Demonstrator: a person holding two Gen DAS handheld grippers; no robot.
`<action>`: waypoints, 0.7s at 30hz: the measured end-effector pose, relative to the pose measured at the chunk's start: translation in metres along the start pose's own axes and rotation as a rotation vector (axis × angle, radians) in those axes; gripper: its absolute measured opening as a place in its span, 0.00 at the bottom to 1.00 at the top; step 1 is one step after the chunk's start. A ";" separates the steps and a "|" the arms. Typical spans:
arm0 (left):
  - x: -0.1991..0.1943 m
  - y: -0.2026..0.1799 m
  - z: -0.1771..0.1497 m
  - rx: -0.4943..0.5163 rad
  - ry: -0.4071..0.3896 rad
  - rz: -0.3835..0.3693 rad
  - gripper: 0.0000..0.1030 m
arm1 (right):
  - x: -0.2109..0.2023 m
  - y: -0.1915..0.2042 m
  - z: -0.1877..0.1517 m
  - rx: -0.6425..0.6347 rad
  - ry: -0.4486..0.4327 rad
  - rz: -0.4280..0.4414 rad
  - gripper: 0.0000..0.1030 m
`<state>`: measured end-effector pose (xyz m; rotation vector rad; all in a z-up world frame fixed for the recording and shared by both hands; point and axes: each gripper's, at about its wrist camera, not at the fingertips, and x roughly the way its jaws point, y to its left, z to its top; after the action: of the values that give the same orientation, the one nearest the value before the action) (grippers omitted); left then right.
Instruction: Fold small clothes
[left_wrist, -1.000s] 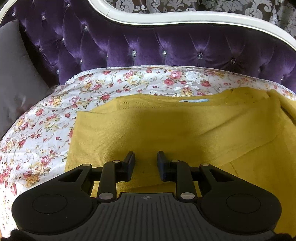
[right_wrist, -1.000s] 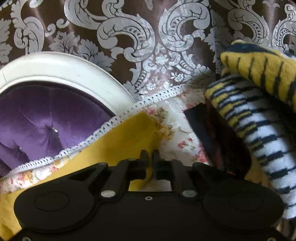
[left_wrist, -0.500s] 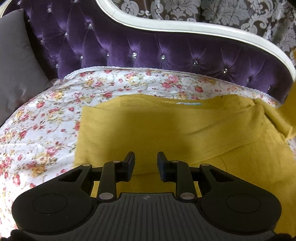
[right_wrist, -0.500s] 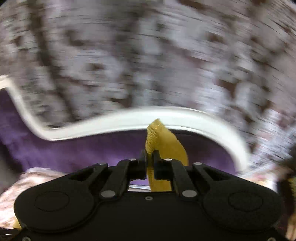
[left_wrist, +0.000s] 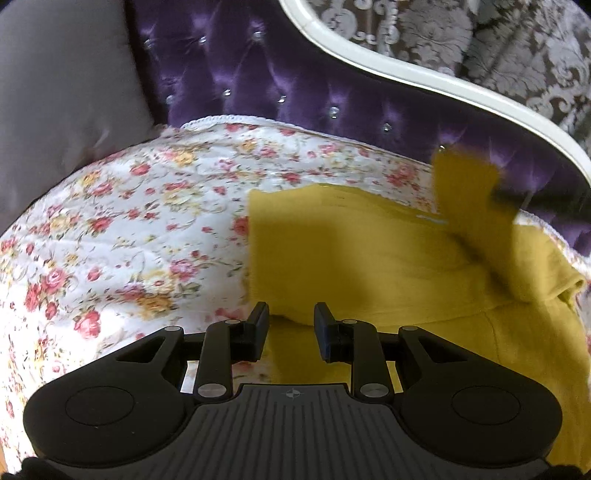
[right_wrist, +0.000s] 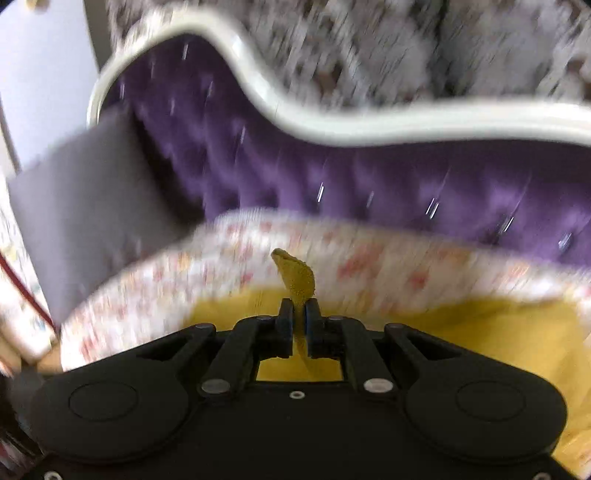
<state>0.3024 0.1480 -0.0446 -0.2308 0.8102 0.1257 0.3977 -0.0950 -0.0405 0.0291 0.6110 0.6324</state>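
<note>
A mustard-yellow knit garment lies spread on the floral quilt. My left gripper is open and empty, just above the garment's near left edge. My right gripper is shut on a fold of the yellow garment, whose tip sticks up between the fingers. In the left wrist view that lifted part hangs blurred at the right, above the rest of the garment. The right wrist view is motion-blurred.
A purple tufted headboard with a white frame stands behind the bed. A grey pillow leans at the back left. Damask curtain hangs behind the headboard.
My right gripper has swung left over the bed, carrying the pinched yellow fabric up and across. My left gripper has shifted left toward the garment's left edge, still open.
</note>
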 end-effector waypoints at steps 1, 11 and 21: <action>0.001 0.004 0.001 -0.009 0.003 -0.008 0.25 | 0.011 0.005 -0.012 -0.002 0.029 0.003 0.15; 0.023 -0.003 0.022 -0.028 0.047 -0.155 0.25 | -0.013 0.022 -0.072 -0.155 0.043 -0.049 0.57; 0.064 -0.057 0.028 -0.059 0.152 -0.254 0.26 | -0.048 0.018 -0.116 -0.211 0.106 -0.129 0.57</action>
<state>0.3775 0.1016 -0.0639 -0.4002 0.9217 -0.1083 0.2942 -0.1252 -0.1076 -0.2412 0.6405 0.5727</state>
